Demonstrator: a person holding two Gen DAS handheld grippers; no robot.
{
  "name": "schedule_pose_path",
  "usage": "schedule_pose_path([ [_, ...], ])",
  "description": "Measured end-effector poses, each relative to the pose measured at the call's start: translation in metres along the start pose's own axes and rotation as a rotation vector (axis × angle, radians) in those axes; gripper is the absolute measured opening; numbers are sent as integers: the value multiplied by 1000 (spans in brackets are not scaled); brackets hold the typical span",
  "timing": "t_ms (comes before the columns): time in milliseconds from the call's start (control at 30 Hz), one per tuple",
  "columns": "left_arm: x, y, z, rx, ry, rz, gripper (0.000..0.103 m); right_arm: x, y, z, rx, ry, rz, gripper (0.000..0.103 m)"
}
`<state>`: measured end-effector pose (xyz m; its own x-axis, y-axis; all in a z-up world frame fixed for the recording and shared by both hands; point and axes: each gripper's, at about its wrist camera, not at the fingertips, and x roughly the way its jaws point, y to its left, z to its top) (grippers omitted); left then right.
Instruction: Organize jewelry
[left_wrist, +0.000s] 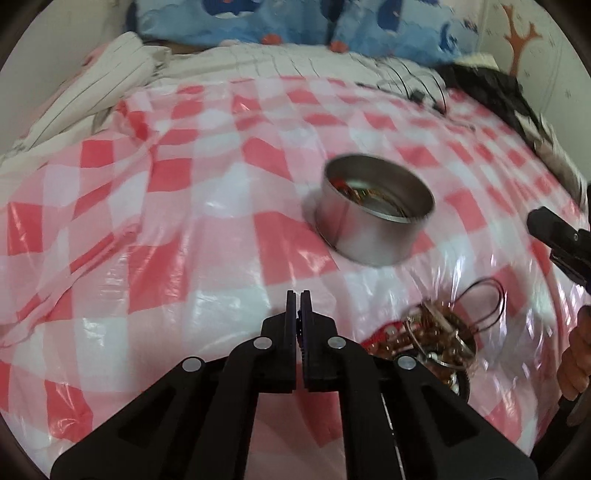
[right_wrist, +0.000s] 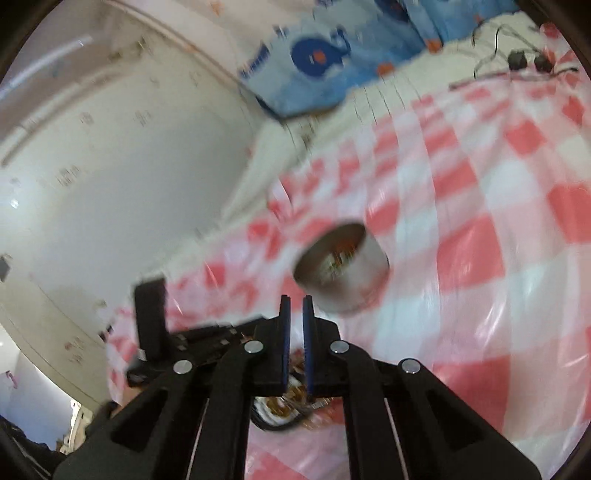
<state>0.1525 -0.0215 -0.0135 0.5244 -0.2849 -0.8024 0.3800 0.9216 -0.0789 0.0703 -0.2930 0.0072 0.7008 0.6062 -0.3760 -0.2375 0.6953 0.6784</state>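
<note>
A round metal tin (left_wrist: 373, 218) stands on the red-and-white checked cloth (left_wrist: 184, 206) and holds some jewelry; it also shows in the right wrist view (right_wrist: 343, 271), blurred. A heap of brown and gold jewelry (left_wrist: 432, 339) with a dark wire hoop lies on the cloth, to the right of my left gripper (left_wrist: 299, 295). My left gripper is shut and nothing shows between its fingertips. My right gripper (right_wrist: 296, 301) has a narrow gap between its blue pads and holds nothing; the jewelry heap (right_wrist: 291, 400) lies below it. My right gripper's body shows at the left wrist view's right edge (left_wrist: 557, 232).
Blue patterned pillows (left_wrist: 295, 22) and a striped white sheet (left_wrist: 110, 74) lie at the back of the bed. A black cable and dark clothing (left_wrist: 491, 85) lie at the back right. A white wall (right_wrist: 129, 166) runs along the bed's far side. The cloth is wrinkled plastic.
</note>
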Motion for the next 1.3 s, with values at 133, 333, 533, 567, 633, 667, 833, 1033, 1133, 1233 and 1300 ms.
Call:
schedule_pose_path([
  [133,2,5,1,-22,7,4,2,18,-9,-3,25,106,-132,61],
  [333,10,6,0,-29,43,2,8,52,-2,-27,-72,299,-220,30],
  [533,14,-2,-5,9,64,22,54,25,-1,-15,9,156,31,2],
  [567,14,-4,-5,17,62,33,59,14,3,-9,2,99,81,2],
  [633,16,-4,-6,22,68,38,62,-2,10,-3,-23,24,115,2],
  [667,17,-5,-6,28,70,42,62,-7,10,-1,-28,-2,112,2],
  [833,20,-20,-11,137,80,76,5,3,0,-4,15,33,39,2],
  [1033,-12,-6,1,65,-35,-23,0,7,-1,-5,5,53,-3,2],
  [1133,-25,11,6,-26,-85,-79,0,12,0,-5,-16,66,-32,3],
  [1233,-27,18,7,-56,-82,-111,0,16,1,-7,-41,81,-78,4],
  [1300,-23,11,6,-3,-26,-175,1,18,0,-8,-39,88,-83,4],
])
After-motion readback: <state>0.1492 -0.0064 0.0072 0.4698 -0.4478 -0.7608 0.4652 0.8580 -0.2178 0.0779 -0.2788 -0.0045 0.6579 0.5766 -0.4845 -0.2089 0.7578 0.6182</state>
